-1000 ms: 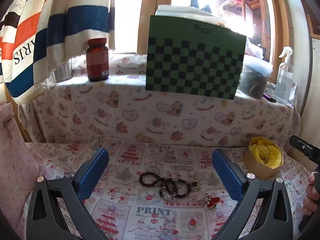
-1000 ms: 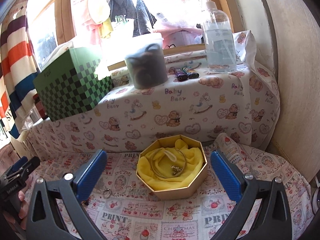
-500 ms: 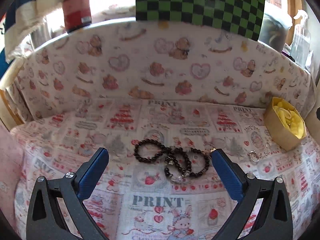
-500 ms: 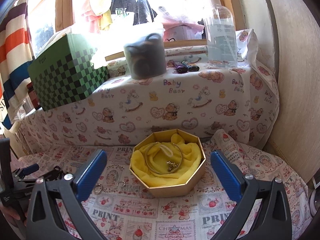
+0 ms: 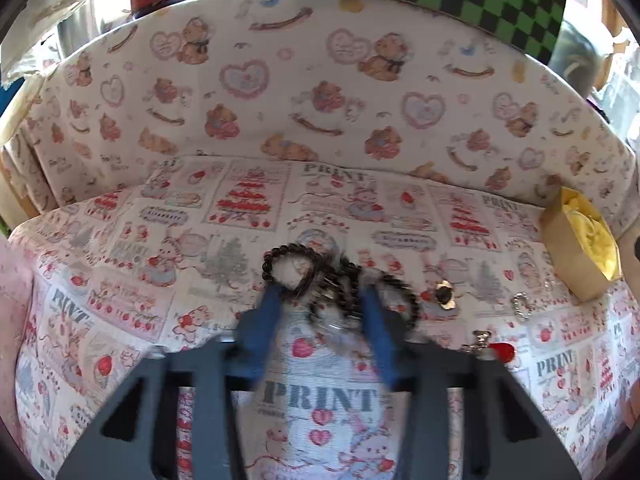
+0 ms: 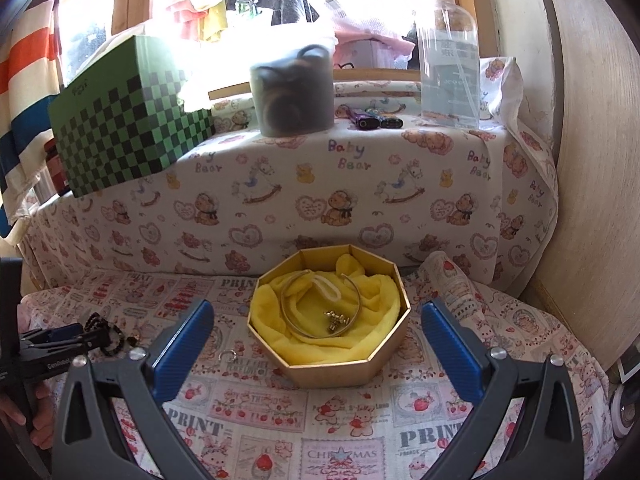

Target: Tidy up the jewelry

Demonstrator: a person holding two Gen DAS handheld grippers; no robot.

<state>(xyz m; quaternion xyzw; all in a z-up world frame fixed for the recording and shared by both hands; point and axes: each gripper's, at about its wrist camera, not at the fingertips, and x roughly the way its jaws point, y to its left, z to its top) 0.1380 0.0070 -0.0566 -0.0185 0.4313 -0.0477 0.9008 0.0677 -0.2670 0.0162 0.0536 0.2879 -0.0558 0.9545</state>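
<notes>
A patterned cloth [image 6: 320, 420] covers the low surface where jewelry is being sorted. An octagonal gold box [image 6: 332, 360] lined with yellow fabric sits at its right end, already cradling a gold bangle [image 6: 320, 312], likely the collecting spot. The right gripper [image 6: 316, 336] hovers before it, fingers spread wide and empty. The left gripper [image 5: 320, 304] has its blurred fingers drawn in around tangled dark bead bracelets [image 5: 320, 276] on the cloth; whether they grip is unclear. Small charms [image 5: 444, 292] lie nearby.
</notes>
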